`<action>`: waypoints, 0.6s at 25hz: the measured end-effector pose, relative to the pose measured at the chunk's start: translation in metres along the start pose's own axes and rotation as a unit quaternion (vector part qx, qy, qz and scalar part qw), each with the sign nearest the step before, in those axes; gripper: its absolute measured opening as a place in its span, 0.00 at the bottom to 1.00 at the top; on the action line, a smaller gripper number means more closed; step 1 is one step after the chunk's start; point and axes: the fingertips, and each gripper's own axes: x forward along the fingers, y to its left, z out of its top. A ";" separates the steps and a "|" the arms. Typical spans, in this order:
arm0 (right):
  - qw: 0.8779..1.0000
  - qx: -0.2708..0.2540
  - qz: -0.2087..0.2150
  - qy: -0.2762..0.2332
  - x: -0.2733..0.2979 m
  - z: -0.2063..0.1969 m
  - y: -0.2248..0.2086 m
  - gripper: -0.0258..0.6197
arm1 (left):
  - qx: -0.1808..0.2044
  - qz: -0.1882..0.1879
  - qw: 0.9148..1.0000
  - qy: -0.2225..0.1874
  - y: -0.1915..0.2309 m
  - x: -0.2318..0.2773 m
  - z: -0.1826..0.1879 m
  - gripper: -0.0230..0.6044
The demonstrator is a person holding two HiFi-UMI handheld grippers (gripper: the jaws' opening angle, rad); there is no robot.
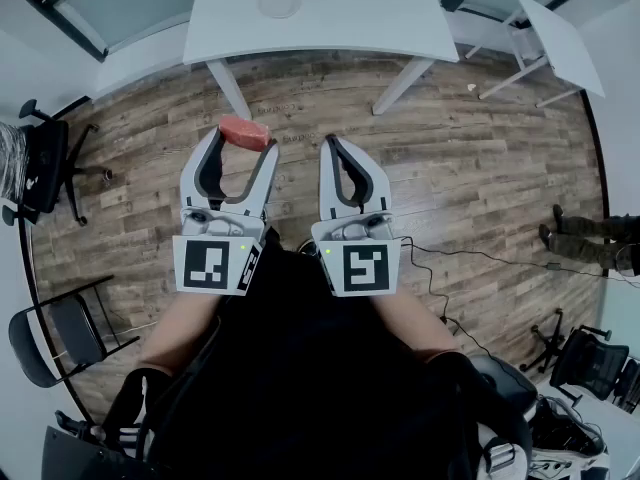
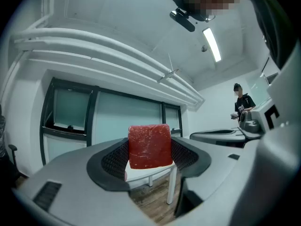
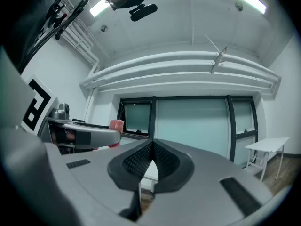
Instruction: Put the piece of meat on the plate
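A red block of meat (image 1: 244, 132) is clamped between the tips of my left gripper (image 1: 241, 140), held level above the wooden floor. In the left gripper view the meat (image 2: 149, 146) fills the gap between the dark ribbed pads (image 2: 114, 160). My right gripper (image 1: 334, 146) hangs beside it to the right, its tips together and nothing between them; in the right gripper view its pads (image 3: 165, 161) meet along a seam. The meat (image 3: 115, 125) also shows there at the left. A small clear plate (image 1: 279, 2) rests on the white table (image 1: 330, 18) ahead.
A second white table (image 1: 560, 43) stands at the far right. Black office chairs sit at the left (image 1: 45, 163), lower left (image 1: 50, 343) and lower right (image 1: 590, 358). A cable (image 1: 480, 258) trails over the floor on the right. A person (image 2: 242, 105) stands in the background.
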 end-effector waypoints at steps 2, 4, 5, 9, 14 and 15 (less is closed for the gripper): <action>1.000 0.002 0.000 0.003 0.005 -0.001 0.000 0.04 | -0.001 -0.001 1.000 0.001 0.003 0.005 0.000 0.48; 1.000 0.002 0.002 0.009 0.012 -0.003 0.000 0.04 | -0.003 -0.003 1.000 0.003 0.008 0.012 0.001 0.48; 1.000 0.002 0.002 0.012 0.017 -0.003 -0.001 0.04 | -0.004 -0.004 1.000 0.005 0.012 0.016 0.001 0.48; 1.000 0.011 0.005 0.026 0.042 -0.014 0.002 0.04 | -0.004 0.006 1.000 0.008 0.035 0.025 -0.002 0.48; 0.999 0.020 0.006 0.039 0.080 -0.034 0.009 0.04 | -0.019 0.011 0.999 0.030 0.068 0.040 -0.021 0.48; 0.999 0.016 0.008 0.043 0.087 -0.036 0.011 0.04 | -0.019 0.009 0.999 0.031 0.076 0.044 -0.023 0.48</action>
